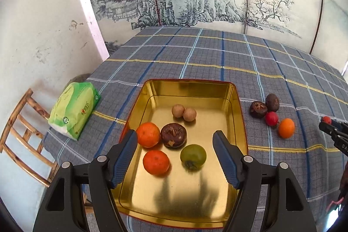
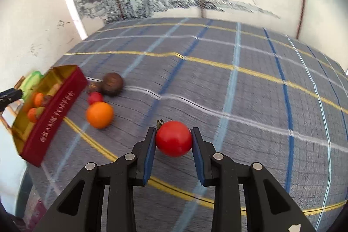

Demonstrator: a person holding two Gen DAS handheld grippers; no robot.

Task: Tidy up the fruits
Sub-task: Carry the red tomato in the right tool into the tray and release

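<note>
Bright daylight, fisheye warp (right view blurred)

Six fruits (image 1: 173, 138) lie in the tray (image 1: 189, 87); four (image 1: 271, 115) right of it.

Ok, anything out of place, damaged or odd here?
Nothing spilled. Four fruits still lie on the cloth beside the gold tray, not in it. The dark fruit in the tray and one outside have torn, broken skin.

Left wrist camera is looking steeply down, close over the gold rectangular metal tray (image 1: 191, 88). Right wrist camera is looking down across the grey-blue plaid tablecloth (image 2: 250, 101); both are sharing tray and loose fruit.
</note>
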